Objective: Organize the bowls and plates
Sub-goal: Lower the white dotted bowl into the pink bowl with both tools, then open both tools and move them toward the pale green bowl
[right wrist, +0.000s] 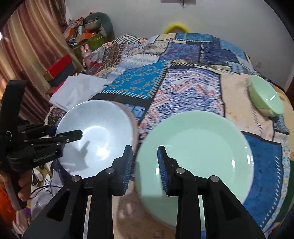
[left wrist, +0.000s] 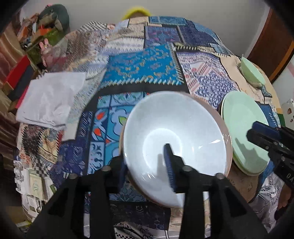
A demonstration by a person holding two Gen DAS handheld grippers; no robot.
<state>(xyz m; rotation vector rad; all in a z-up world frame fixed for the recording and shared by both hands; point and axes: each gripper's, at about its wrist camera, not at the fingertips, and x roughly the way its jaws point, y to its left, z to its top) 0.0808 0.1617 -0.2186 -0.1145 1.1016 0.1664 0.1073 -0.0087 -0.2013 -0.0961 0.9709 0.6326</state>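
A round table (right wrist: 237,95) under a patchwork cloth (right wrist: 183,60) stands before a plain white wall (right wrist: 143,16). Reddish-brown curtains (right wrist: 27,36) hang left, beside cluttered boxes (right wrist: 60,68).

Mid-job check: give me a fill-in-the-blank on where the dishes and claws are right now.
1. The left claw straddles the rim of the ____ bowl.
2. The right claw straddles the rim of the pale ____ plate.
3. The small green bowl sits ____ the plate, farther from the claws.

Missing: white; green; beyond
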